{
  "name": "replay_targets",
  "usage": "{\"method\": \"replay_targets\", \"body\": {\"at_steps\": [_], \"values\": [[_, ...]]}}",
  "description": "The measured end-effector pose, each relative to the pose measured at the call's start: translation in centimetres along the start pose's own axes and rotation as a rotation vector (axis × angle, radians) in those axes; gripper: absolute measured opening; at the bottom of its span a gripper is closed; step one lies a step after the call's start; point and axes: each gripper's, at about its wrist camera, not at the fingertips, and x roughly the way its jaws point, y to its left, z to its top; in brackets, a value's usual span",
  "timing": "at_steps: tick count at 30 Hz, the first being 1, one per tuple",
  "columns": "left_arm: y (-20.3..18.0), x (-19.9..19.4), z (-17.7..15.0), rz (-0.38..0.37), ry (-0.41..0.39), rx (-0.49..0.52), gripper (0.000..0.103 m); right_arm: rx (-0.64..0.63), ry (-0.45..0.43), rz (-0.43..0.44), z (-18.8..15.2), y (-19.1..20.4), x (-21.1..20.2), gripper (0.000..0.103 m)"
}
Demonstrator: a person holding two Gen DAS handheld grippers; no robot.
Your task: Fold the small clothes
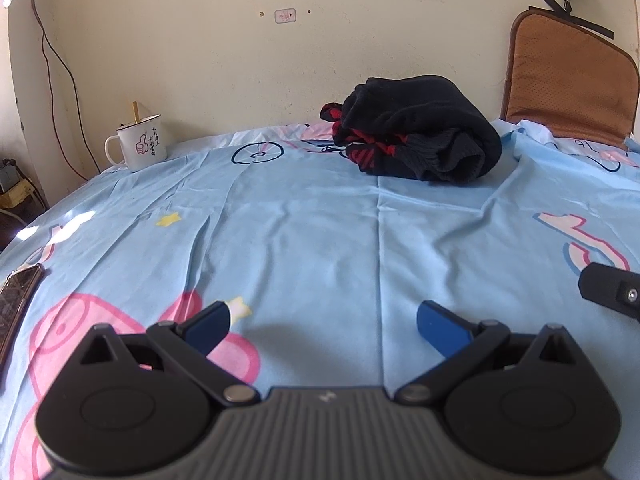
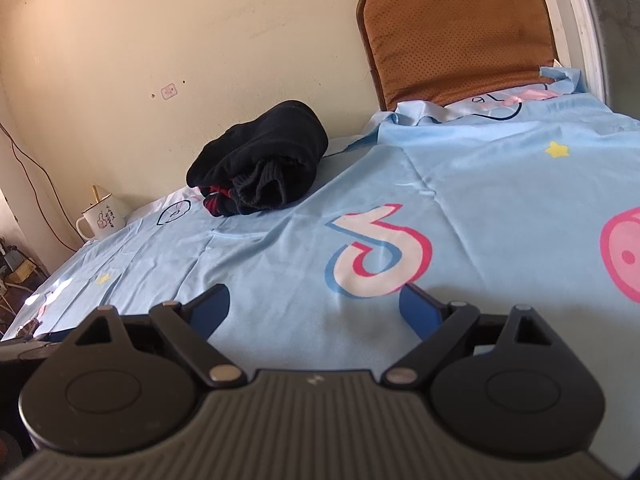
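A black garment with red pattern [image 1: 416,130] lies bundled in a heap at the far side of the light blue cartoon sheet [image 1: 320,232], near the wall. It also shows in the right wrist view [image 2: 260,164]. My left gripper [image 1: 322,316] is open and empty, low over the sheet, well short of the garment. My right gripper [image 2: 316,300] is open and empty, over the sheet to the right of the left one, also far from the garment. Part of the right gripper's body [image 1: 612,288] shows at the left wrist view's right edge.
A white enamel mug [image 1: 138,144] with a stick in it stands at the far left of the sheet, also in the right wrist view [image 2: 100,218]. A phone [image 1: 16,304] lies at the left edge. A brown cushion [image 2: 460,36] leans on the wall at the far right.
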Motion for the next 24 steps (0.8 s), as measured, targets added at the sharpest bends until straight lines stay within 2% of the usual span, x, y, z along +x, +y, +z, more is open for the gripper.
{"method": "replay_targets", "body": {"at_steps": [24], "values": [[0.04,-0.32,-0.14,-0.012,-0.021,0.007,0.103,-0.002,-0.031,0.012,-0.17,0.05,-0.46,0.094]]}}
